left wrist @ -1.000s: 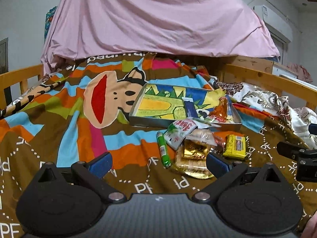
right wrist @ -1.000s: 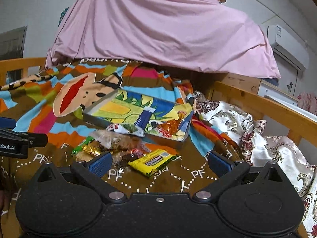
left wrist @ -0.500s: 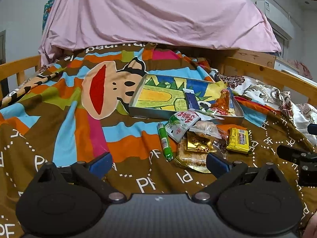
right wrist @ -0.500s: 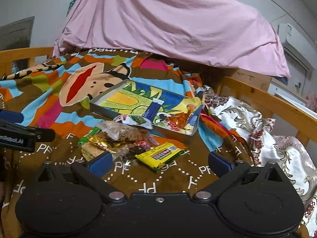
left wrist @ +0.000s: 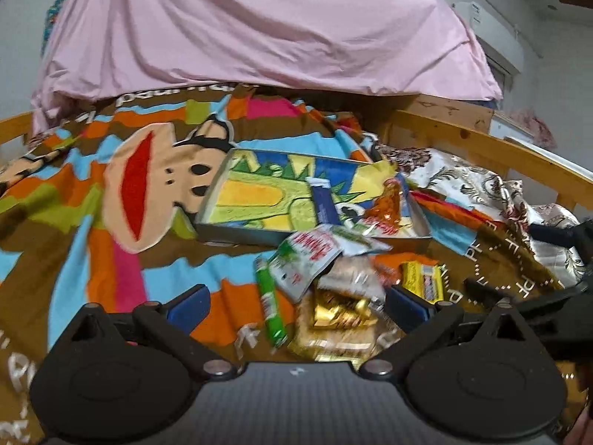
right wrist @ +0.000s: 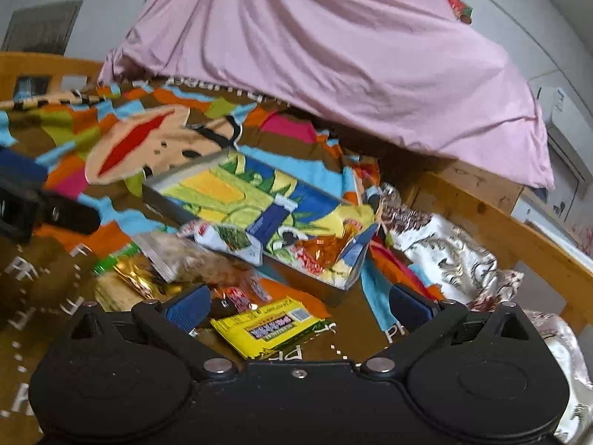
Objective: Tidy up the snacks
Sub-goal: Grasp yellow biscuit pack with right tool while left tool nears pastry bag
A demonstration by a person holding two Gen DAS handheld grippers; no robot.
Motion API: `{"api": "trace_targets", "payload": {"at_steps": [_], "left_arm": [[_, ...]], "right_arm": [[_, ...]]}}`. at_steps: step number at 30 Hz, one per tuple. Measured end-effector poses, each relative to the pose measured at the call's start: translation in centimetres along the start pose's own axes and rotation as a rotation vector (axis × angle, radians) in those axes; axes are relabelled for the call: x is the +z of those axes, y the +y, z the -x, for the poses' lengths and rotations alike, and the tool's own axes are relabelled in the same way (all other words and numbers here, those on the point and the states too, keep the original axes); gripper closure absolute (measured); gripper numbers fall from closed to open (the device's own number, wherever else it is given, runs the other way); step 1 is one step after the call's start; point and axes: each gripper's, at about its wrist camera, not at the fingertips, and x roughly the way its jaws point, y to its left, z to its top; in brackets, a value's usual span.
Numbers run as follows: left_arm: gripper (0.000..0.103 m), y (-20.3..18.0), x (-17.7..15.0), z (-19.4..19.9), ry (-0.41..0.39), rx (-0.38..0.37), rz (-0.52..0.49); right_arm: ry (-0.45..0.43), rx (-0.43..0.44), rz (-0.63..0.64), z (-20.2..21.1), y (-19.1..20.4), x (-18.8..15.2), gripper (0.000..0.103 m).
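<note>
Bedspread: monkey print, "PF" lettering. Tray mid-bed: my blue packet and orange wrapper inside. Pile at its near edge: white red-lettered sachet, gold packet, green stick, yellow bar, writing unreadable. My left gripper and right gripper: spread wide, empty.

Snacks piled on the bed in front of my tray

The tray lies on the blanket, with a stick pack and a wrapped sweet inside it. Just before its near wall sits the snack pile: a tube on the left, a bar on the right. My left gripper and right gripper hover before the pile. A draped sheet rises behind.
</note>
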Motion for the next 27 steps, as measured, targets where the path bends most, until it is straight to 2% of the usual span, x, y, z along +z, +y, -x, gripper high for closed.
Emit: {"api": "trace_targets", "payload": {"at_steps": [5, 11, 17, 19, 27], "left_arm": [[0.0, -1.0, 1.5, -3.1, 0.019, -0.039, -0.003], [0.0, -2.0, 2.3, -6.2, 0.066, -0.092, -0.018], [0.0, -2.2, 3.1, -9.1, 0.174, -0.131, -0.021], [0.0, -2.3, 3.3, -9.7, 0.205, -0.118, -0.017], [0.0, -2.7, 3.5, -10.3, 0.215, -0.051, -0.02]], "right_arm": [[0.072, 0.01, -0.023, -3.1, 0.0, -0.6, 0.001], [0.114, 0.006, -0.07, -5.4, 0.1, -0.9, 0.001], [0.153, 0.041, -0.117, -7.9, 0.5, -1.2, 0.001], [0.166, 0.047, -0.115, -8.8, 0.9, -1.4, 0.001], [0.223, 0.065, -0.193, -10.2, 0.3, -1.8, 0.001]]}}
